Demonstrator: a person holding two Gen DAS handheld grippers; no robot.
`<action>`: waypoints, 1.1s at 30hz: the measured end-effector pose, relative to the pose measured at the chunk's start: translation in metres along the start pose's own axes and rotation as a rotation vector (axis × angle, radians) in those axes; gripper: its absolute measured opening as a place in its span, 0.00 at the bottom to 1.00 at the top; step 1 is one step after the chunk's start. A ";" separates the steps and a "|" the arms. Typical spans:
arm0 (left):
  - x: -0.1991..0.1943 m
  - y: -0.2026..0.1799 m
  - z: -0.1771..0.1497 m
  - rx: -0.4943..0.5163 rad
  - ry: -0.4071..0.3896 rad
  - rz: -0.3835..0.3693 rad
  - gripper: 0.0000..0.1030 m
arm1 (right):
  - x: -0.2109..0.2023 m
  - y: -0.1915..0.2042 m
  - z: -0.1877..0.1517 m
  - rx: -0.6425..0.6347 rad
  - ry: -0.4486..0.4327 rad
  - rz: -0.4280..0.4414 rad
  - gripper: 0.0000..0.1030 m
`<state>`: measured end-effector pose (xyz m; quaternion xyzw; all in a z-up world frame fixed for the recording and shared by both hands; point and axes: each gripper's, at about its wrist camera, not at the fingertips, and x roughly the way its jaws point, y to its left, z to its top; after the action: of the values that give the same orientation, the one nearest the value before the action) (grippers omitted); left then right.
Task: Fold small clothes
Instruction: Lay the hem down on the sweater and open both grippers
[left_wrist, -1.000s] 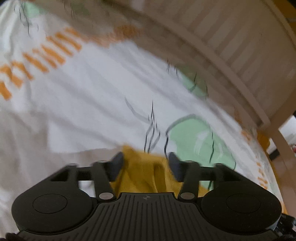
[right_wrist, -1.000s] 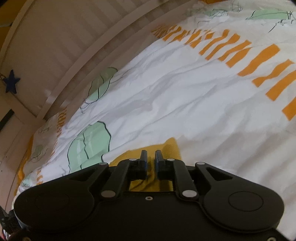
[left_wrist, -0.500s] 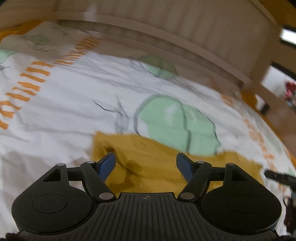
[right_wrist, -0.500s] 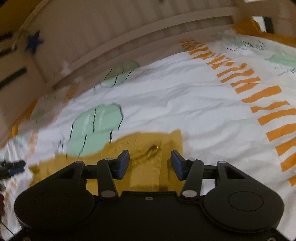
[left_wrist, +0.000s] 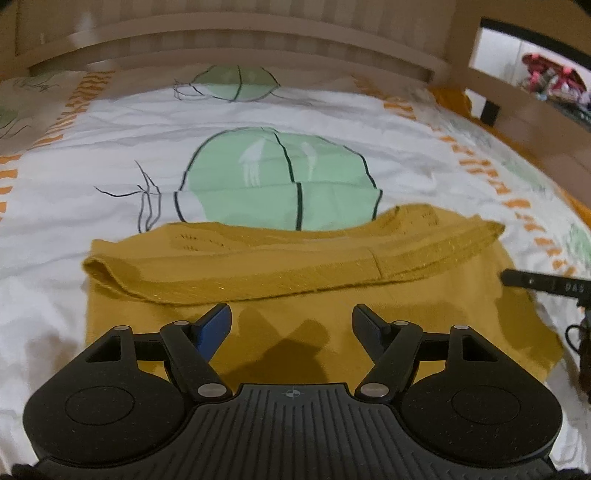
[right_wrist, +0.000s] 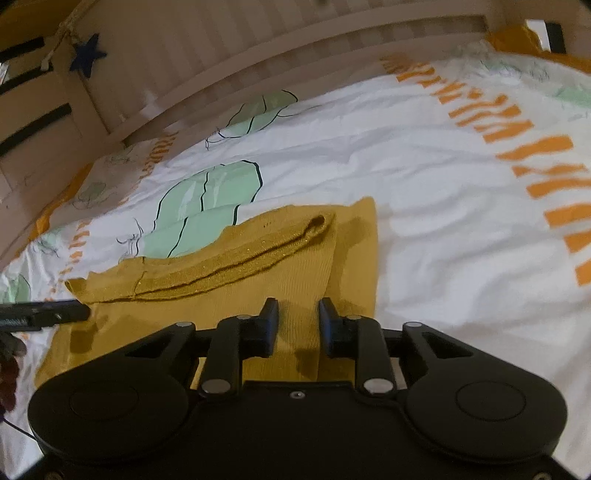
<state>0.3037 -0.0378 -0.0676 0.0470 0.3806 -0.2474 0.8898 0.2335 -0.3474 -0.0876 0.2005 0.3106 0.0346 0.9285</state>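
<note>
A mustard-yellow knit garment (left_wrist: 295, 258) lies flat on the printed bedsheet (left_wrist: 92, 177), its ribbed hem folded over across its width. My left gripper (left_wrist: 291, 321) hovers open over the garment's near part, with nothing between its fingers. In the right wrist view the same garment (right_wrist: 240, 266) lies ahead and to the left. My right gripper (right_wrist: 298, 317) sits over the garment's right edge. Its jaws are closing with a gap left, and no fabric is pinched between them. Each view shows a fingertip of the other gripper at its edge.
A slatted wooden bed rail (left_wrist: 258, 44) runs along the far side, with a blue star (right_wrist: 86, 55) hanging on it. An orange cloth (left_wrist: 450, 99) is bunched at the far right corner. Colourful clutter (left_wrist: 550, 81) shows beyond the bed frame.
Both grippers have let go of the yellow fabric and drawn back from it. The right one was shut on it, opened wide, then narrowed. Both views have rolled to level.
</note>
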 end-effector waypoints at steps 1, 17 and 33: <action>0.001 -0.003 0.000 0.005 0.003 0.002 0.69 | 0.000 -0.002 0.000 0.017 -0.001 0.007 0.33; 0.024 -0.036 0.006 0.089 0.042 0.014 0.69 | -0.007 -0.002 0.009 0.008 -0.001 -0.090 0.08; 0.081 -0.032 0.048 0.072 0.060 0.147 0.69 | -0.010 -0.003 0.012 0.011 0.005 -0.089 0.29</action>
<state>0.3672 -0.1117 -0.0865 0.1143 0.3936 -0.1933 0.8914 0.2326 -0.3561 -0.0747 0.1913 0.3217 -0.0081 0.9273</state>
